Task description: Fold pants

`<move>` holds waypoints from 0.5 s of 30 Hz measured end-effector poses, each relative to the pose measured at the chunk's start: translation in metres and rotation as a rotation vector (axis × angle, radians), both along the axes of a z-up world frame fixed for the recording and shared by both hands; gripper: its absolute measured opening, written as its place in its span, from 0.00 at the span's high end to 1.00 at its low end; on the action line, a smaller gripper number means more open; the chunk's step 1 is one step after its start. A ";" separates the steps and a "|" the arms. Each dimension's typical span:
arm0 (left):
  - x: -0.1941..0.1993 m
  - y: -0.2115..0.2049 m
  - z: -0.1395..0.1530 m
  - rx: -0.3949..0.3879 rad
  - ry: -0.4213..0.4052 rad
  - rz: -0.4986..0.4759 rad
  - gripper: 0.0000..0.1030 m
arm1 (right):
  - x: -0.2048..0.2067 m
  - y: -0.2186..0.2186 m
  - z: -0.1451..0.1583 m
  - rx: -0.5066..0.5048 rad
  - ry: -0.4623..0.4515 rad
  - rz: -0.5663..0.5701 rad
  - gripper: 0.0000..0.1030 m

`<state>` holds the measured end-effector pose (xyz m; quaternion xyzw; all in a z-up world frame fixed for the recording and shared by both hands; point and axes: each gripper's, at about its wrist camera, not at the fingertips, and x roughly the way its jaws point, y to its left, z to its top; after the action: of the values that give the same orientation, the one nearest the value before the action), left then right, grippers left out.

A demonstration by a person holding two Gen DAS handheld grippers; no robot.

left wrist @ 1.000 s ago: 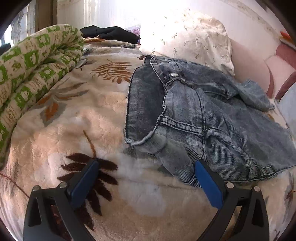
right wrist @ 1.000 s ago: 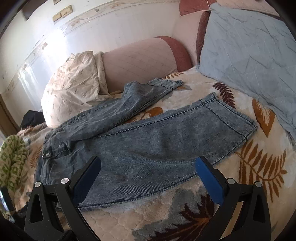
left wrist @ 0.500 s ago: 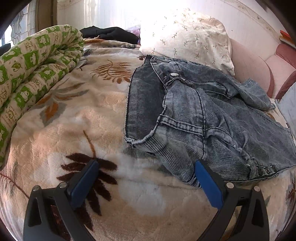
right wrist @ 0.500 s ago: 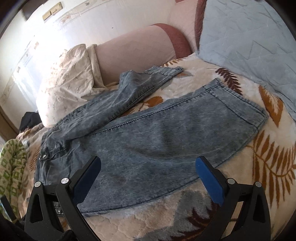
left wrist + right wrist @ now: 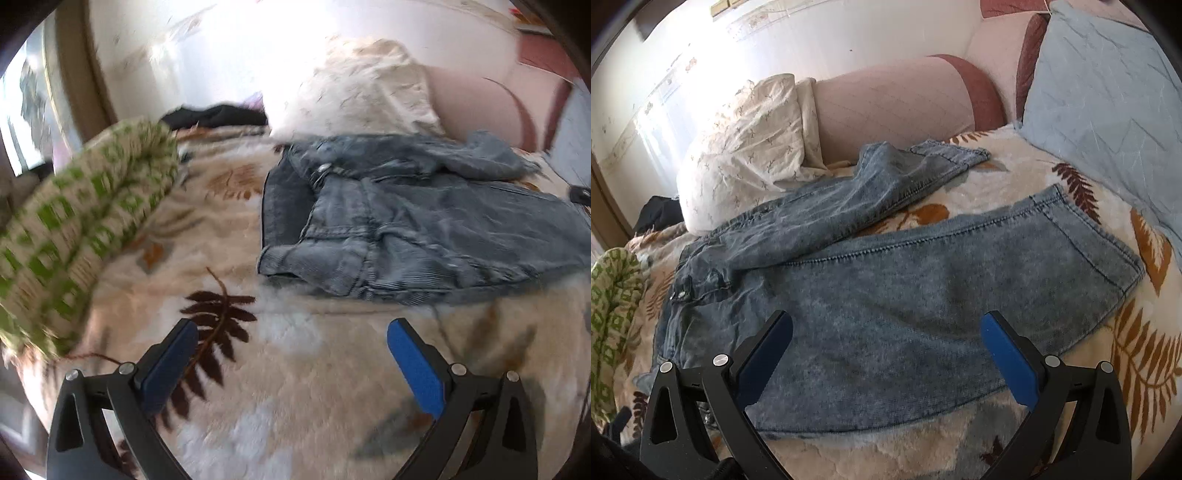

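Faded blue denim pants lie spread on the bed, waistband to the left, near leg flat and wide, far leg angled off toward the headboard. In the blurred left wrist view the waistband end lies rumpled ahead and to the right. My left gripper is open and empty, above the blanket short of the waistband. My right gripper is open and empty, over the near leg's thigh part.
A cream leaf-print blanket covers the bed. A green-and-white quilt is bunched at the left. A floral pillow, a pink headboard and a light blue pillow stand behind the pants. Dark clothing lies at the back.
The left gripper has pulled back and up from the waistband, so the pants sit farther off. The right gripper has moved in over the near leg. Both stay open.
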<state>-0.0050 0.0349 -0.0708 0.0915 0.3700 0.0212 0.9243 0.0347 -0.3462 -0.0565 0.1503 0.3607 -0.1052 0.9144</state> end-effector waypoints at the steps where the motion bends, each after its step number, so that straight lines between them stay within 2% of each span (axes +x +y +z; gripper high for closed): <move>1: -0.005 -0.001 0.007 0.008 -0.015 -0.009 0.00 | -0.001 0.000 0.000 -0.002 -0.002 -0.004 0.00; 6: -0.019 0.000 0.044 0.039 -0.080 -0.029 0.00 | -0.003 -0.005 -0.002 0.005 0.000 -0.036 0.00; 15: -0.042 0.012 0.072 0.004 -0.140 -0.008 0.00 | -0.006 -0.009 -0.011 -0.032 0.030 -0.061 0.00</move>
<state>-0.0473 0.0470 0.0010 0.0930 0.3043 0.0243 0.9477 0.0291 -0.3550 -0.0680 0.1450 0.3678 -0.1412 0.9076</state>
